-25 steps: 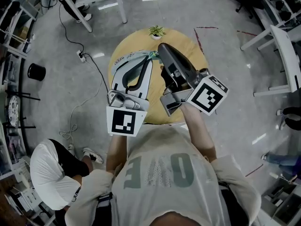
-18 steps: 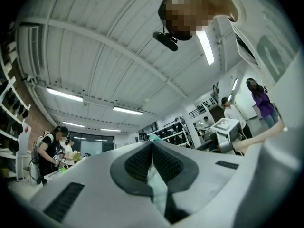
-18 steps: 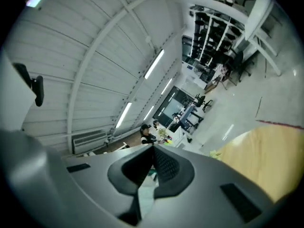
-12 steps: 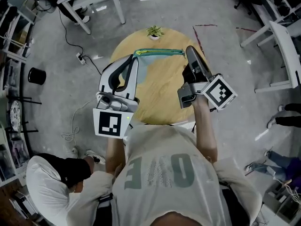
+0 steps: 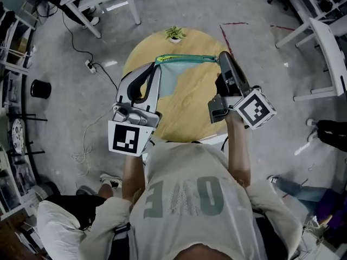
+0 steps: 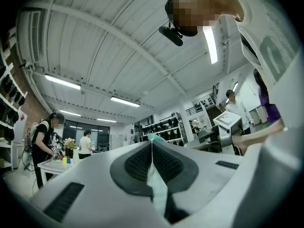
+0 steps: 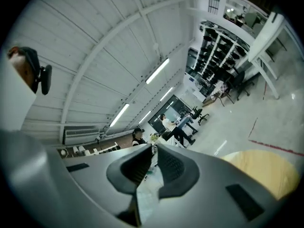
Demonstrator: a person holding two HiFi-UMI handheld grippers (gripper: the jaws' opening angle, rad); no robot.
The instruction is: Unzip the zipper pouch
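Unzipping step: zipper pouch (image 5: 169, 80) hangs stretched between both grippers, above the round tabletop (image 5: 190, 115); it looks lifted off it rather than lying flat.
Zipper: teal zipper (image 5: 187, 58) runs taut along the pouch's top edge from one gripper to the other; can't tell how much of it is open.
Left gripper: left gripper (image 5: 156, 65) has its jaws clamped tight on the pouch's left top corner, with pale fabric pinched between the pads in its own view.
Right gripper: right gripper (image 5: 222, 57) has its jaws closed just as tight at the zipper's right end, pale material between the pads; pull tab or plain fabric, can't tell.
How to do it well: anchor with the left hand and draw the right straight along the zipper line. Edge taut and level, no twist, or the slider may bite fabric and jam.
Around: small potted plant (image 5: 175, 34) at the tabletop's far rim, well clear.
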